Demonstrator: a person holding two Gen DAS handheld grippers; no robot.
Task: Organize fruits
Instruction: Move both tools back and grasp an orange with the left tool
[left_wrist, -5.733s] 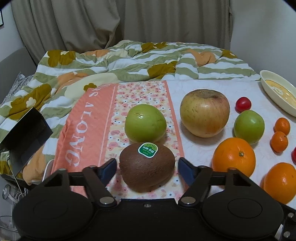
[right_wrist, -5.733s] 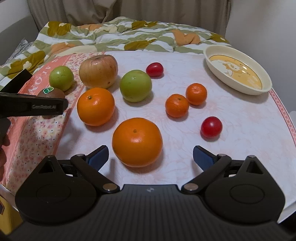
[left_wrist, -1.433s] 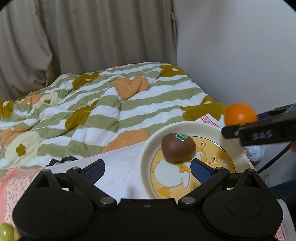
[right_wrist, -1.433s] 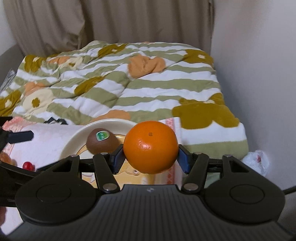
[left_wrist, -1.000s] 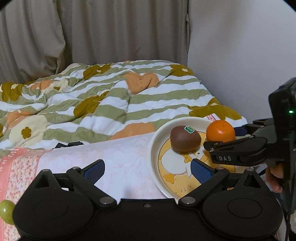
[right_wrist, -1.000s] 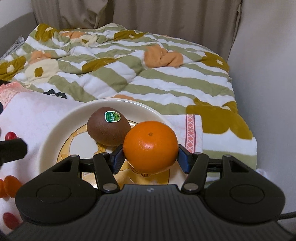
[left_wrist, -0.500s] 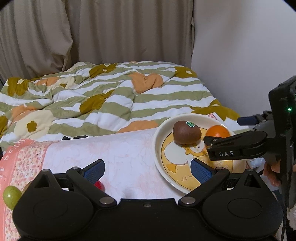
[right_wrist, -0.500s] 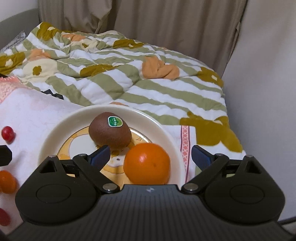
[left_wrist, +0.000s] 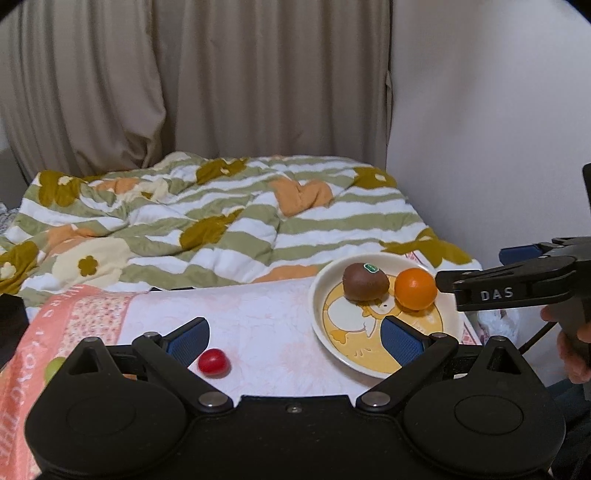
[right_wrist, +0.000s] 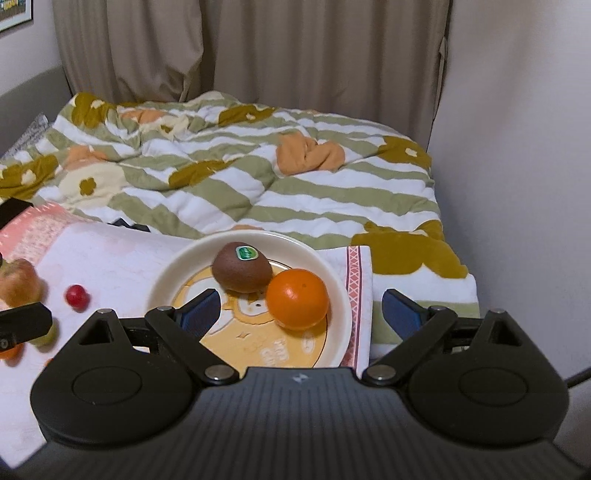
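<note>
A cream plate (left_wrist: 334, 341) (right_wrist: 170, 275) with a duck picture sits at the table's far right edge. On it lie a brown kiwi (left_wrist: 365, 281) (right_wrist: 242, 266) with a green sticker and an orange (left_wrist: 415, 288) (right_wrist: 297, 298), touching each other. My left gripper (left_wrist: 293, 338) is open and empty, above the table left of the plate. My right gripper (right_wrist: 301, 309) is open and empty, pulled back just short of the orange; it also shows in the left wrist view (left_wrist: 517, 284) to the right of the plate.
A red cherry tomato (left_wrist: 212, 362) (right_wrist: 77, 294) lies on the white tablecloth (left_wrist: 258, 317) left of the plate. An apple (right_wrist: 18, 282) and other fruit sit at the left. A striped quilt (right_wrist: 240, 173) lies behind the table; a wall (right_wrist: 517, 147) is on the right.
My right gripper set the orange on the plate beside the kiwi, opened and drew back. My left gripper pulled back and away from the plate.
</note>
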